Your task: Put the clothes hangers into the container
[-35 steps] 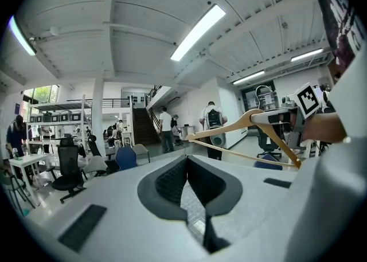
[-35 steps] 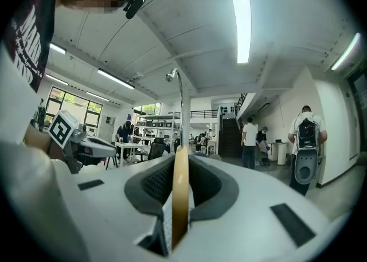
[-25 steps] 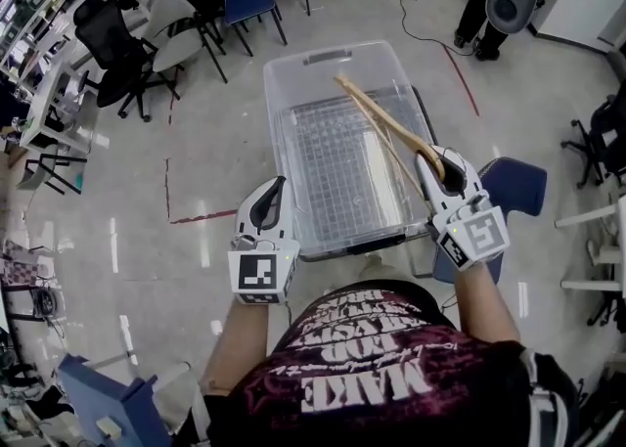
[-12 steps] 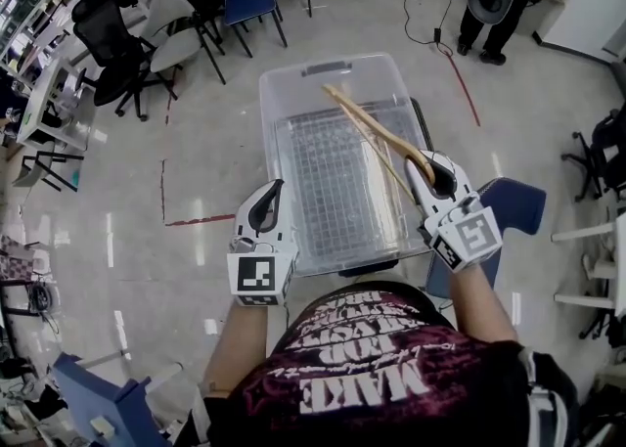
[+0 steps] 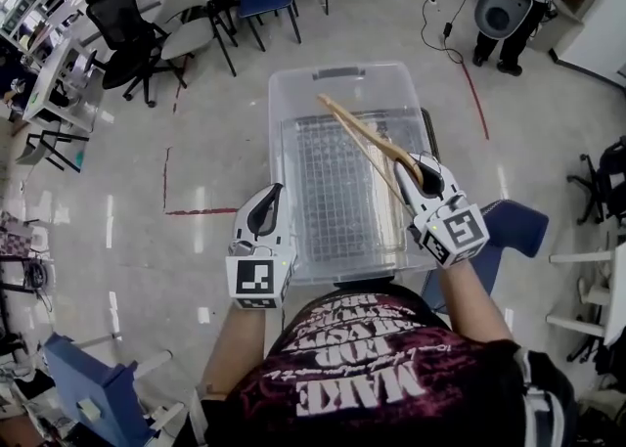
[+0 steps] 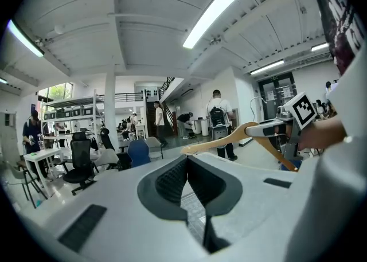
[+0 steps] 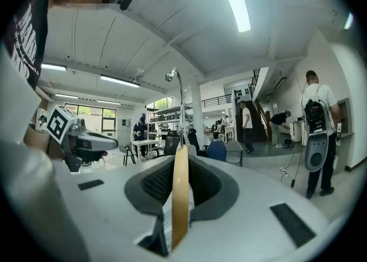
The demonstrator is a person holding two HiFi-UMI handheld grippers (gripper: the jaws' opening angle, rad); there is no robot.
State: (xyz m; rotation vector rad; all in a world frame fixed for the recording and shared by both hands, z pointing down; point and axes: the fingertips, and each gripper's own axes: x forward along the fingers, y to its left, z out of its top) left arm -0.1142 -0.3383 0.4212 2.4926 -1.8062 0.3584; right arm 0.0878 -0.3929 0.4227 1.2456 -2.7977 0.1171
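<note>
A clear plastic container (image 5: 279, 132) with a gridded bottom stands in front of me on the floor. My right gripper (image 5: 419, 174) is over the container's right rim and is shut on a wooden clothes hanger (image 5: 364, 138). The hanger slants up and left over the container. In the right gripper view the hanger's wood (image 7: 180, 192) stands edge-on between the jaws, and its metal hook (image 7: 179, 92) rises above them. My left gripper (image 5: 265, 208) hovers at the container's near left corner, shut and with nothing in it. The left gripper view shows the hanger (image 6: 229, 139) held at the right.
Several office chairs (image 5: 147, 24) and desks stand at the upper left. A blue chair (image 5: 514, 225) sits right of the container. A person with a grey pack (image 5: 514, 0) stands at the upper right. Red tape lines (image 5: 196, 210) mark the floor.
My right gripper has drifted a little to the left with the hanger, further over the container. The left gripper has stayed almost where it was.
</note>
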